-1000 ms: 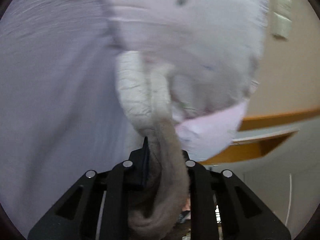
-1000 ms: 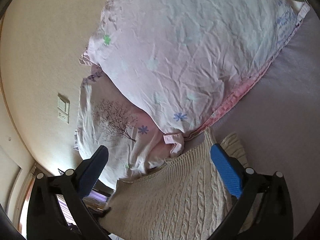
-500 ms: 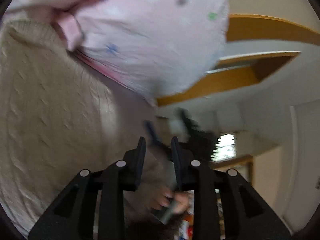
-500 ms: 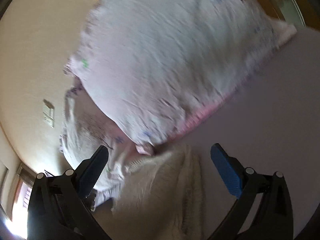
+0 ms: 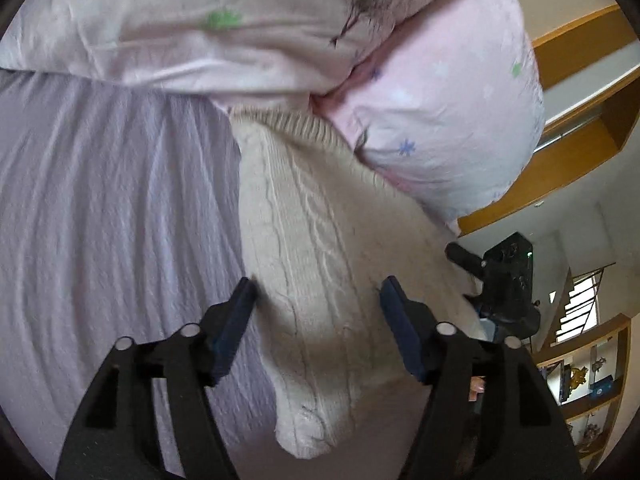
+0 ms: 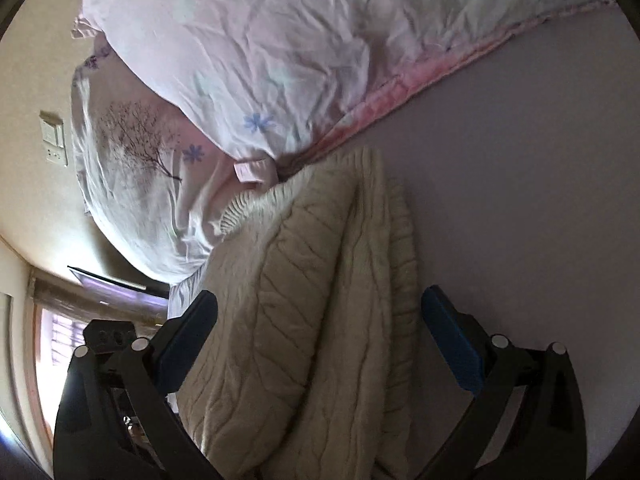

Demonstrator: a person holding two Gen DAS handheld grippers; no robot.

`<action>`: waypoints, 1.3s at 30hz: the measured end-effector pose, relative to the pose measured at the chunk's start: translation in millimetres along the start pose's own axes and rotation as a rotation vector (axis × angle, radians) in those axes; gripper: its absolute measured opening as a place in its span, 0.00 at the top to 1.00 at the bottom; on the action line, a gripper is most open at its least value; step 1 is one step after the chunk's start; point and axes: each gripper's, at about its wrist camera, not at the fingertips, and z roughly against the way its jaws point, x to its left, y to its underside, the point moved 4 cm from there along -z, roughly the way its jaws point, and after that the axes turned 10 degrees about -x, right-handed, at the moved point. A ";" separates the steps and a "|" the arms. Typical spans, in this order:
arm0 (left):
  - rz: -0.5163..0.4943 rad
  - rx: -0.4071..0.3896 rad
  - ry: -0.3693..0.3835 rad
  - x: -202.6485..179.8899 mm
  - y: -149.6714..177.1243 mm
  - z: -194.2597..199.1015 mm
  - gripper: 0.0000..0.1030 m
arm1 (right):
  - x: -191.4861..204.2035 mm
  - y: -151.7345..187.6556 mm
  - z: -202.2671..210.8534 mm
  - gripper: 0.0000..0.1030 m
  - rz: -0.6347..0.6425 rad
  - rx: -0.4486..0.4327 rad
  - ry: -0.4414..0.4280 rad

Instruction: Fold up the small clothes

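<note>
On the lilac bed (image 5: 100,200), our cream sweater (image 5: 320,272) runs lengthwise between both grippers' spread, empty jaws, toward the pillows (image 5: 440,112) at upper frame.

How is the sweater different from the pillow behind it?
The sweater is cream and knitted in thick cables; the pillow is smooth pale pink cloth with small flowers. The sweater lies flat and folded on the sheet; the pillow is puffy and stands higher. Both are soft and touch at the sweater's top edge.
</note>
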 end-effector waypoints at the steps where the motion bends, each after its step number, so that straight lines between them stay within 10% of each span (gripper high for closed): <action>1: -0.004 0.004 0.000 4.6 3.1 -0.8 0.29 | 0.5 0.6 0.0 0.01 0.006 0.003 0.001; 3: -0.003 0.021 -0.006 5.5 7.6 -9.0 0.26 | 2.5 3.8 -1.0 0.05 0.022 -0.003 0.003; 7: 0.036 0.024 0.024 6.6 5.8 -31.7 0.38 | 5.4 12.5 -10.4 0.53 0.060 0.017 0.021; 10: 0.023 0.030 0.084 5.5 0.1 -24.9 0.59 | 19.5 17.1 -15.1 0.58 0.073 -0.001 -0.032; 15: -0.107 -0.041 0.072 6.9 -5.1 41.9 0.60 | 63.5 44.8 -31.1 0.60 0.108 0.078 -0.213; 20: -0.202 -0.111 -0.138 43.8 -2.0 84.0 0.53 | 97.3 90.3 -82.0 0.41 0.280 0.208 -0.079; 26: -0.251 -0.309 -0.179 45.2 -1.0 131.8 0.40 | 115.5 70.3 -14.8 0.39 0.259 -0.104 -0.130; 33: -0.262 -0.333 -0.129 35.8 2.8 144.5 0.37 | 133.1 104.0 -66.7 0.87 0.391 0.025 -0.035; 39: -0.310 -0.330 -0.148 38.5 16.4 161.0 0.37 | 100.7 86.9 -38.2 0.89 0.369 -0.131 0.176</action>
